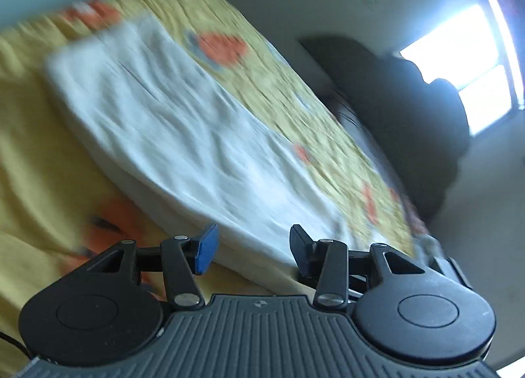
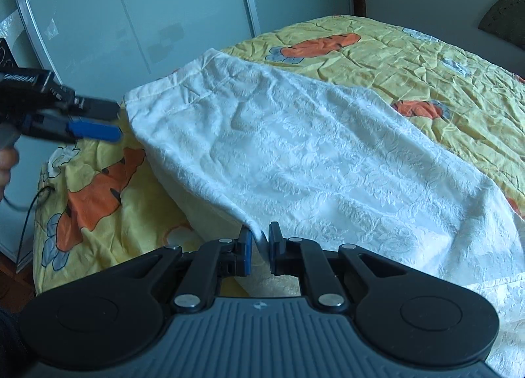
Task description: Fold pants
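The white pants (image 2: 295, 155) lie spread on the bed (image 2: 426, 59); they look light, soft and limp. The right gripper (image 2: 261, 246) pinches their near edge. The left gripper (image 1: 252, 246), jaws spread, should take the far-left hem corner.

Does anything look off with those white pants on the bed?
Slightly: the white pants lie askew across the yellow bedspread, wrinkled. The right gripper pinches one edge; the left gripper is open, holding nothing.
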`<state>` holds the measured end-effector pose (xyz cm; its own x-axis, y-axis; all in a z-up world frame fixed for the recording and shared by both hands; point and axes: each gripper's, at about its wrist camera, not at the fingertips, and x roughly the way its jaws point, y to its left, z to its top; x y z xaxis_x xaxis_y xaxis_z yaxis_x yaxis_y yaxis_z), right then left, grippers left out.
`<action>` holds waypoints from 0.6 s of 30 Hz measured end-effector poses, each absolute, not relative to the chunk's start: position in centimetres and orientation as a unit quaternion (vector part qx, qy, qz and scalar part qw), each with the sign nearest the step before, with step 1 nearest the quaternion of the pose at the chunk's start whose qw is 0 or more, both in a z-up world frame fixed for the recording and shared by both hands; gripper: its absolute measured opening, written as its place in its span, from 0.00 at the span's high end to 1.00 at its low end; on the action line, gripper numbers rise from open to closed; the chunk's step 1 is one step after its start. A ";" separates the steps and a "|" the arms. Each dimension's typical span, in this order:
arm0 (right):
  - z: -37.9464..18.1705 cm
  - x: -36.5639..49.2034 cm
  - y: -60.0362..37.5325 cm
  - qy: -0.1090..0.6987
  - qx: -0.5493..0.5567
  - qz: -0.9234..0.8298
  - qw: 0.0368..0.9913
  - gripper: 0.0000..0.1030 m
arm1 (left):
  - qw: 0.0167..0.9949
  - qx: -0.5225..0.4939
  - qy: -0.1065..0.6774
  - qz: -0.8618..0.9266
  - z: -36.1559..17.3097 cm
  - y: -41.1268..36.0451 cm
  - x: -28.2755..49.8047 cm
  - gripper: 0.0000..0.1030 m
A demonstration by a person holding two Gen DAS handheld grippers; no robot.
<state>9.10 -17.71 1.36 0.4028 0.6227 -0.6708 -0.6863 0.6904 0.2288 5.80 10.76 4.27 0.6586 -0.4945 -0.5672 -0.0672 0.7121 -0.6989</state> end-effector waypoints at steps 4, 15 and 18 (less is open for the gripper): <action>1.7 8.9 -17.8 0.377 -0.042 0.389 0.840 0.91 | 0.816 -0.367 0.427 -0.132 2.6 7.4 8.3 0.51; 1.4 8.3 -18.2 0.369 -0.021 0.386 0.845 0.91 | 0.801 -0.366 0.465 -0.092 -0.4 5.5 11.4 0.73; 1.3 7.8 -18.3 0.368 -0.011 0.388 0.845 0.91 | 0.819 -0.347 0.446 -0.096 1.1 5.4 11.1 0.87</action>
